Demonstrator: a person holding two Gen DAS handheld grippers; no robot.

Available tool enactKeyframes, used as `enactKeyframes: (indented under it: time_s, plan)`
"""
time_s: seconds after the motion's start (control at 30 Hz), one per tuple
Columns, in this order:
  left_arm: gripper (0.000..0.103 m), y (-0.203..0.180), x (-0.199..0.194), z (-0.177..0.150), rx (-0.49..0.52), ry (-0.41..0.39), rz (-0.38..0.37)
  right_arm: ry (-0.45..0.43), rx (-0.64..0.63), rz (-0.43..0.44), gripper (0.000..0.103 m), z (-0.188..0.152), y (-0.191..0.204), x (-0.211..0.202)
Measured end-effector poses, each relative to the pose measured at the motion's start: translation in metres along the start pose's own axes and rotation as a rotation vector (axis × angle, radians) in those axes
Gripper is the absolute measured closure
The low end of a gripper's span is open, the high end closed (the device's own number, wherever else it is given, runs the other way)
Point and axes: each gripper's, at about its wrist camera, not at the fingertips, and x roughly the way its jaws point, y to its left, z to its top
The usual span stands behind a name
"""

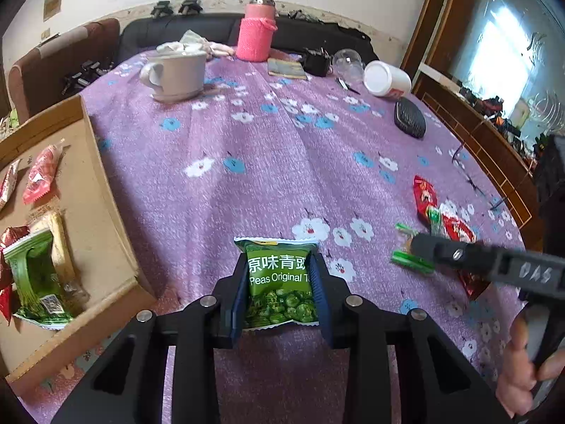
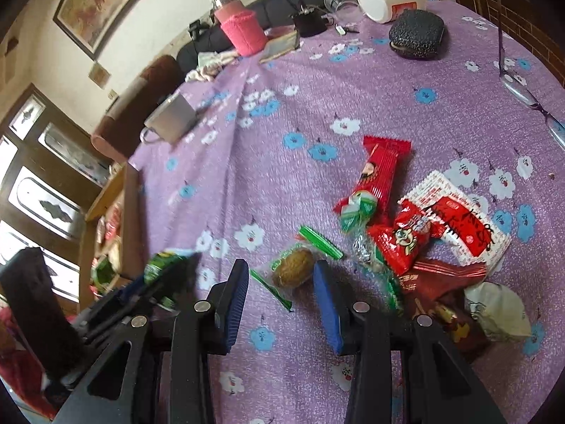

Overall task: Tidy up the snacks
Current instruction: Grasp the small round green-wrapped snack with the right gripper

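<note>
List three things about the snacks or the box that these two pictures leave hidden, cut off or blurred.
- Left wrist view: the cardboard box runs off the left edge, so its full contents are unknown.
- Left wrist view: the pea packet has its text ends covered by the left tongs.
- Right wrist view: the snack pile overlaps; lower packets are hidden.

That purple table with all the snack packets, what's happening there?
A person is sorting snacks with handheld tongs in each hand. The left tongs are closed on a green pea packet lying on the purple tablecloth, beside a cardboard box that already holds several packets. The right tongs hang open around a clear-wrapped brown snack, not yet gripping it. A pile of red packets still waits next to it.
</note>
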Motion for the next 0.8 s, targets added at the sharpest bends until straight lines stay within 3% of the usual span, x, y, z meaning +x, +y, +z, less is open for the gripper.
enactKeyframes:
  time_s: [0.23, 0.3, 0.37, 0.8]
  plan:
    - [0.071, -0.001, -0.011, 0.001, 0.005, -0.064, 0.004, -0.044, -0.139, -0.111, 0.062, -0.006, 0.016, 0.007]
    - [0.071, -0.001, -0.013, 0.001, 0.004, -0.075, 0.003, -0.060, -0.210, -0.181, 0.071, -0.010, 0.025, 0.009]
    - [0.071, 0.000, -0.013, 0.002, 0.001, -0.075, -0.002, -0.070, -0.247, -0.217, 0.073, -0.012, 0.029, 0.011]
    - [0.071, 0.002, -0.016, 0.002, -0.010, -0.081, -0.023, -0.098, -0.242, -0.172, 0.079, -0.013, 0.032, 0.002]
